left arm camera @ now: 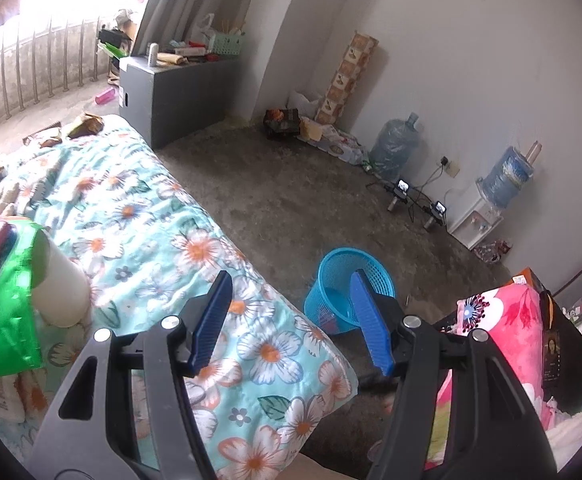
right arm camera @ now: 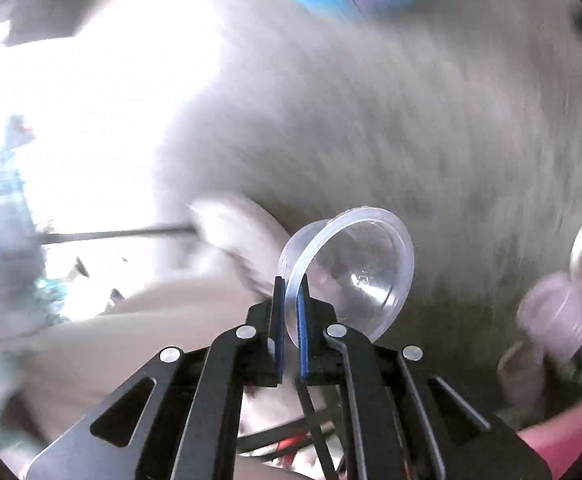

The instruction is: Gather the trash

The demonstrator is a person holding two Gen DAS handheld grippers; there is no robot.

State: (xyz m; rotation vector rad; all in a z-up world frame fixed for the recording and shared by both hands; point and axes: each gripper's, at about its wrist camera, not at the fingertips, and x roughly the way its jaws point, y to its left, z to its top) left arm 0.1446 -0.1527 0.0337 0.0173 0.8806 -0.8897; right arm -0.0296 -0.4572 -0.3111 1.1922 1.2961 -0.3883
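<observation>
Because you hold it only by the rim: the clear cup (right arm camera: pixel 351 268) could slip out of your right gripper (right arm camera: pixel 291 316) if you swing too fast.
Right tongs: pressed together on the thin edge of the cup, low in the middle of the right wrist view.
Crush risk: the cup wall is soft, so a hard squeeze could bend or crack it.
Blur: the right view is smeared, so you cannot aim well at the bin yet.
Left tongs: your left gripper (left arm camera: pixel 291 320) stands apart with nothing in it, at the bottom of the left view.
Bin: the blue basket (left arm camera: pixel 349 288) sits on the floor, lower middle of the left view, just beside the flowered bed cover (left arm camera: pixel 163 216).
Miss risk: the basket leans, so a cup dropped from high up could bounce out.
Cups held: one.
Other cups: one more, blurry, at the lower right of the right view (right arm camera: pixel 559 320).
Baskets: one blue one.
Water jugs: two, by the wall at the right of the left view (left arm camera: pixel 395 144).
Wrappers: one green bag (left arm camera: pixel 7 300) at the left edge; at least two at the far end of the bed (left arm camera: pixel 85 126).
</observation>
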